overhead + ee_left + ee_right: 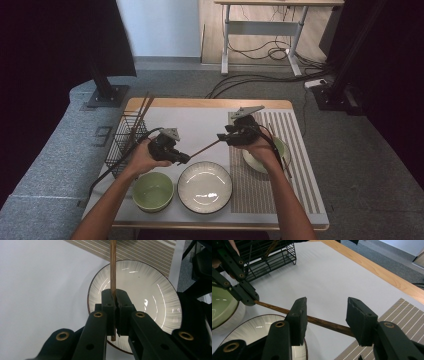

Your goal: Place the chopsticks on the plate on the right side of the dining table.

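Left hand-held gripper (184, 159) clenched on chopstick (202, 149), held over white plate (205, 187). Right hand-held gripper (325, 315) released, jaws straddling the stick. Best to close squarely mid-shaft before loosening the left.

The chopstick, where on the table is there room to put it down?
The chopstick could lie on the bare white patch between the wire basket and the striped mat. The near edge is crowded with the green bowl and white plate.
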`<state>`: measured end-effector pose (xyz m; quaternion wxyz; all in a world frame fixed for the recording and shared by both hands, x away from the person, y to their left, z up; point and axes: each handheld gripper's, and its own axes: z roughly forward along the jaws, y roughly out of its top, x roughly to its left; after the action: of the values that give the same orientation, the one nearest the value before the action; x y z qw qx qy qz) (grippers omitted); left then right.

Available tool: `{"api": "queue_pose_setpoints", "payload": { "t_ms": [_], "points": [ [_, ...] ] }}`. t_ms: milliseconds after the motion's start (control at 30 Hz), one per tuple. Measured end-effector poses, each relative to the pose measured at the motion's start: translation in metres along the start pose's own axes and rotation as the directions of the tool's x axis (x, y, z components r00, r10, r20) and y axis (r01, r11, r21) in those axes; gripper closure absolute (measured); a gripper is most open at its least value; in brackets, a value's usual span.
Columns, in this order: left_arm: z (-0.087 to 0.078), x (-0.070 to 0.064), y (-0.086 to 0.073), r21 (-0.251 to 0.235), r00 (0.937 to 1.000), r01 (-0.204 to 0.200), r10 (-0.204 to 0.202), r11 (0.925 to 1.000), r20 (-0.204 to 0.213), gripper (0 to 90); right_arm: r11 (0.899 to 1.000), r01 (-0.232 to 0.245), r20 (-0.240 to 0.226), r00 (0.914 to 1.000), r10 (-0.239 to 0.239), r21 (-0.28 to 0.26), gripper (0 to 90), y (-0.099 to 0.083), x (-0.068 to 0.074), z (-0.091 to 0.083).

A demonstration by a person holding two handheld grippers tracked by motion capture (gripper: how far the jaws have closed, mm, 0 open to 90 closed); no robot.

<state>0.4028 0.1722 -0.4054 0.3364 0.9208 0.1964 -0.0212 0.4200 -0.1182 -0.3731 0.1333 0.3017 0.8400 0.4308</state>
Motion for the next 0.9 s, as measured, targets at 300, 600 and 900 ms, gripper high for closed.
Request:
{"api": "queue_pose_setpoints", "payload": {
  "t_ms": [300,600,900],
  "points": [
    [-0.002,0.001,0.000,-0.015,0.9999,0.002,-0.002,0.9999,0.015,86.6,0.999,0.038,-0.016,0.9992,-0.038,0.018,50.4,-0.002,0.001,-0.001],
    [-0.004,0.005,0.001,-0.054,0.9985,0.024,-0.021,0.9982,0.051,86.5,0.998,0.042,-0.018,0.9990,-0.041,0.039,49.7,-0.009,-0.003,-0.001],
    [-0.004,0.007,0.001,-0.064,0.9966,0.030,-0.025,0.9975,0.079,86.6,0.997,0.063,-0.026,0.9977,-0.062,0.047,49.8,-0.013,-0.005,-0.003]
  ]
}}
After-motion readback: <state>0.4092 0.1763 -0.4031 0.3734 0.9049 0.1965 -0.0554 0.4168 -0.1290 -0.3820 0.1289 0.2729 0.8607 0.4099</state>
